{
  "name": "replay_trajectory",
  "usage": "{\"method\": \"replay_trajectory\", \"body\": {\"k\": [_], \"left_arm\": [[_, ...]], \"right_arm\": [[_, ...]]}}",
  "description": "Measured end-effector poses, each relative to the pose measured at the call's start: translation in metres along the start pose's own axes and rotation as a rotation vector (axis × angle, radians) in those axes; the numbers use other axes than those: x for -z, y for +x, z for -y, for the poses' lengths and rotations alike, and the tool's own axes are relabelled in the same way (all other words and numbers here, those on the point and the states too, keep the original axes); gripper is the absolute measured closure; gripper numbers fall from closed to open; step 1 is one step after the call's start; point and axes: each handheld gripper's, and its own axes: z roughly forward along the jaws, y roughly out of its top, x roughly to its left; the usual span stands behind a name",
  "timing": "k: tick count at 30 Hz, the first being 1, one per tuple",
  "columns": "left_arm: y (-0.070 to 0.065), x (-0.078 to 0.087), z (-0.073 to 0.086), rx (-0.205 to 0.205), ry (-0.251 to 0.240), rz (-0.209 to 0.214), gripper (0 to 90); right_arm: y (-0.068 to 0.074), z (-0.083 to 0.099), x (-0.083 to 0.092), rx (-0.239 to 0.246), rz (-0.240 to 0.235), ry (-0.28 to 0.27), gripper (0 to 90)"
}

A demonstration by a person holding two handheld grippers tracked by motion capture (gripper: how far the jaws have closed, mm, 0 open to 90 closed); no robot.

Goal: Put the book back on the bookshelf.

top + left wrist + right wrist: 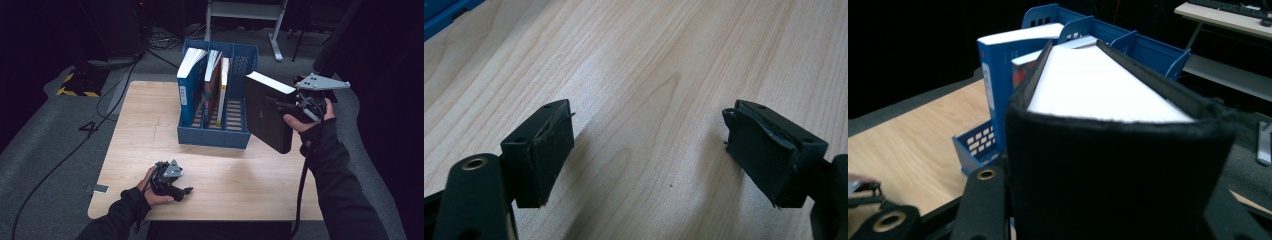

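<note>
Holding a thick black book (267, 117) in mid-air, the right gripper (287, 106) sits at the table's right edge, just right of the blue file rack (212, 136). Its jaws pinch the book by the spine side; in the right gripper view the black spine (1118, 175) lies across the bottom w/ the white page block (1098, 85) running away toward the rack. The book hangs tilted, white page edge up and slanting, clear of the tabletop, near the rack's right end but apart from it as far as the high view lets me judge.

The rack stands on the wooden table (150, 125) toward the far side, w/ several upright dividers. Three books are in it: a blue book (190, 90) in the left slot, a dark red-spined one (212, 92) next to it, and a thin white-and-yellow one (224, 90) to the right. The rightmost slot looks empty, though part of it is hidden behind the held book.

The left gripper (181, 191) rests low at the table's near-left corner, well apart from rack & book. Its jaws are spread wide w/ nothing between them, bare wood grain showing between the pads (546, 155) in the left gripper view.
</note>
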Motion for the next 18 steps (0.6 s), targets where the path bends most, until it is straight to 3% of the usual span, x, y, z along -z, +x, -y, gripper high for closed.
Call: {"method": "replay_trajectory", "body": {"k": [18], "left_arm": [[0.0, 0.0, 0.0, 0.001, 0.0, 0.0, 19.1]], "right_arm": [[-0.009, -0.025, -0.064, -0.092, 0.129, -0.029, 53.0]]}}
